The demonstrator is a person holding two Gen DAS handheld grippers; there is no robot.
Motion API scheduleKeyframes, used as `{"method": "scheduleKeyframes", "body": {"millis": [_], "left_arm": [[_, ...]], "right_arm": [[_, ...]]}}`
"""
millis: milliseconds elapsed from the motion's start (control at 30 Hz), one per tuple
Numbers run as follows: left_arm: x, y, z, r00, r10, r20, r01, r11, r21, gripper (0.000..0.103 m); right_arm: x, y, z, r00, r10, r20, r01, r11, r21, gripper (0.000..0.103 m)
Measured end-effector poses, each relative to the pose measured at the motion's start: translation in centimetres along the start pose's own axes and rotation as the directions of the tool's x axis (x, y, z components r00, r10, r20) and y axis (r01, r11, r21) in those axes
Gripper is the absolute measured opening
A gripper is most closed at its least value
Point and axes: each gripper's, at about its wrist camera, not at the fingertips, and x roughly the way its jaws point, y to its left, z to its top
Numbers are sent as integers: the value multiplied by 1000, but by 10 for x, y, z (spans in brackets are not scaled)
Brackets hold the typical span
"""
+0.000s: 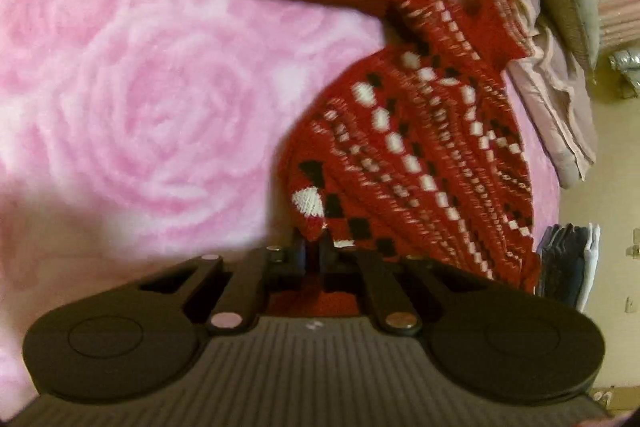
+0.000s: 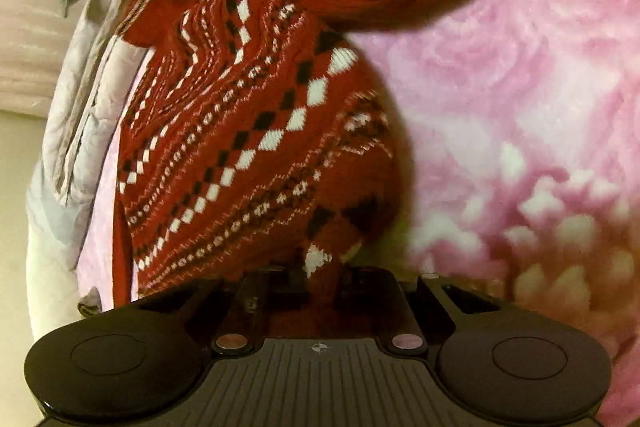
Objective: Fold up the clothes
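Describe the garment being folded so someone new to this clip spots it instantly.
A pink rose-patterned blanket covers the bed. On it lies a red knit sweater, pinched by both the left hand-held gripper and the right hand-held gripper. Its black-and-white diamond bands separate it from the pale quilted bedding alongside.

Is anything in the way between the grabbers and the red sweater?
No, nothing visible. The left hand-held gripper and the right hand-held gripper are each already shut on the red patterned sweater, which hangs bunched from them over the pink rose blanket.
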Motion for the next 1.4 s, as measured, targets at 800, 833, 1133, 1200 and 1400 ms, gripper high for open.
{"method": "scheduleKeyframes", "body": {"millis": [800, 833, 1133, 1200, 1400], "left_arm": [[-60, -31, -24, 962, 273, -9, -265, 940, 216, 10], [-54, -34, -19, 964, 267, -1, -261, 941, 214, 12], [0, -68, 10, 978, 210, 13, -207, 948, 242, 13], [7, -75, 12, 978, 207, 5, -201, 944, 263, 13], [14, -84, 18, 982, 190, -3, -183, 949, 255, 13]], "right_arm": [[-76, 23, 84, 817, -469, 336, 557, 793, -247, 73], [-78, 24, 102, 795, -467, 387, 576, 781, -242, 73], [-71, 9, 188, 716, -484, 504, 628, 761, -162, 67], [-93, -2, 179, 707, -456, 541, 593, 799, -102, 35], [-159, -36, 151, 657, -381, 651, 451, 890, 65, 7]]}}
